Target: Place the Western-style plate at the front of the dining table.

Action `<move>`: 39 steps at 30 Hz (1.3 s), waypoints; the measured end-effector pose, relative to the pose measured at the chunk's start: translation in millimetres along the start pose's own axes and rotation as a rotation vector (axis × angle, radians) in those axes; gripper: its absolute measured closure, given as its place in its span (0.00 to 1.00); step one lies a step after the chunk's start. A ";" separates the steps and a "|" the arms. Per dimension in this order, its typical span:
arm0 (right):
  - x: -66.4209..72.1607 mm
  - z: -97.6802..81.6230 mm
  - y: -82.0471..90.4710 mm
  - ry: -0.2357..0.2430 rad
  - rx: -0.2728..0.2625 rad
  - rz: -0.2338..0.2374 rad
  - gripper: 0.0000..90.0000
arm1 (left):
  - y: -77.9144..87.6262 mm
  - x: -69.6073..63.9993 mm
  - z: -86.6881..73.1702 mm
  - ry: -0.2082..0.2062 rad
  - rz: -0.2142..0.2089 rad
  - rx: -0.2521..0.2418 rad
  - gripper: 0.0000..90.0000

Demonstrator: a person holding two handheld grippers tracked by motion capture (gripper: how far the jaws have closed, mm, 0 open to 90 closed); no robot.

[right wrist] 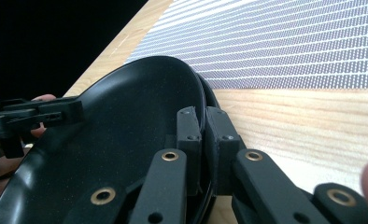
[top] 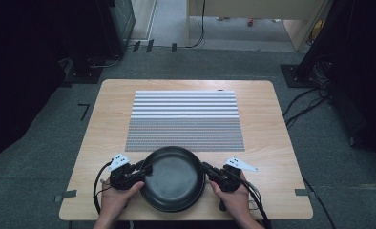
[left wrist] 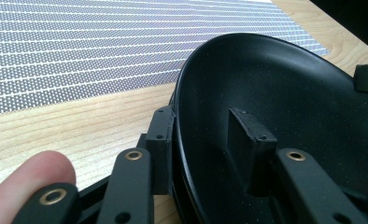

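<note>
Item, nearest edge of the wooden table [top: 105,124]: we are seeing two hands coming in from the bottom of the high view, the left hand [top: 113,200] and the right hand [top: 235,199], each carrying a handheld gripper. The left gripper [top: 145,170] is pinching the left rim of a black pan [top: 174,179], and the right gripper [top: 206,168] is pinching the opposite rim, so the pan is sitting between them at the front middle of the table. In the left gripper view its gripper [left wrist: 205,140] is closing narrowly on the pan [left wrist: 289,98], one jaw inside the bowl and the other outside against the wall, with the rim between them; a fingertip [left wrist: 30,175] is showing at the lower left. In the right gripper view the same hold is repeating: the gripper [right wrist: 203,135] is standing with its jaws nearly together astride the rim of the pan [right wrist: 121,121], and the other gripper [right wrist: 37,114] is gripping the far rim. Whether the pan is resting on the wood or raised just off it, we cannot tell. Item, just beyond the pan: a striped and dotted grey mat [top: 186,119] is lying flat on the middle of the table. Item, farthest: grey floor [top: 214,59] with black cables [top: 303,105] trailing at the right.
</note>
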State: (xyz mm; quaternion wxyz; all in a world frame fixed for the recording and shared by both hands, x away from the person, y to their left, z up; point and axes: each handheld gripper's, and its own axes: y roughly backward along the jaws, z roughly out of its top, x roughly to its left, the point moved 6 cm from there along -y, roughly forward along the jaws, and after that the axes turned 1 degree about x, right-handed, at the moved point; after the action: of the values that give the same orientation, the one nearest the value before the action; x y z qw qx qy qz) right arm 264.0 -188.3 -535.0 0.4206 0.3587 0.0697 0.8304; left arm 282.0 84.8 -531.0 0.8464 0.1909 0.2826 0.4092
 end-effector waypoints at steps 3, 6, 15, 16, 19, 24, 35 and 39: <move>-1.1 2.6 -2.6 -0.006 0.000 0.003 0.96 | 0.9 1.2 -0.1 0.006 -0.001 0.004 0.73; -1.3 7.2 -7.0 0.010 0.015 -0.005 0.96 | 1.8 2.6 -0.2 0.016 -0.004 0.008 0.76; -2.2 14.7 -14.3 0.008 0.039 0.000 0.97 | 2.6 4.1 -0.6 0.026 -0.015 0.008 0.79; -2.2 14.7 -14.3 0.008 0.039 0.000 0.97 | 2.8 4.2 -0.6 0.022 -0.017 0.011 0.79; -2.1 15.4 -12.8 -0.017 0.065 -0.002 0.95 | 5.4 2.8 -1.5 -0.003 -0.041 0.030 0.74; -1.0 12.0 -5.3 -0.017 0.068 0.015 0.88 | 12.7 3.3 -4.4 0.011 -0.037 0.043 0.68; 5.1 -3.0 15.0 -0.030 0.114 -0.019 0.90 | 22.6 -0.7 -19.2 0.042 -0.037 0.083 0.65; 8.5 -6.9 20.5 -0.043 0.132 -0.036 0.90 | 25.2 -1.7 -22.3 0.060 -0.045 0.084 0.65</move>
State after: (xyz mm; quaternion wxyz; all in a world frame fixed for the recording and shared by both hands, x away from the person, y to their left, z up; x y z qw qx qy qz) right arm 242.9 -193.7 -526.9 0.4125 0.4019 0.1218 0.8084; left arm 252.3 100.4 -533.6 0.8377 0.2077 0.3288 0.3834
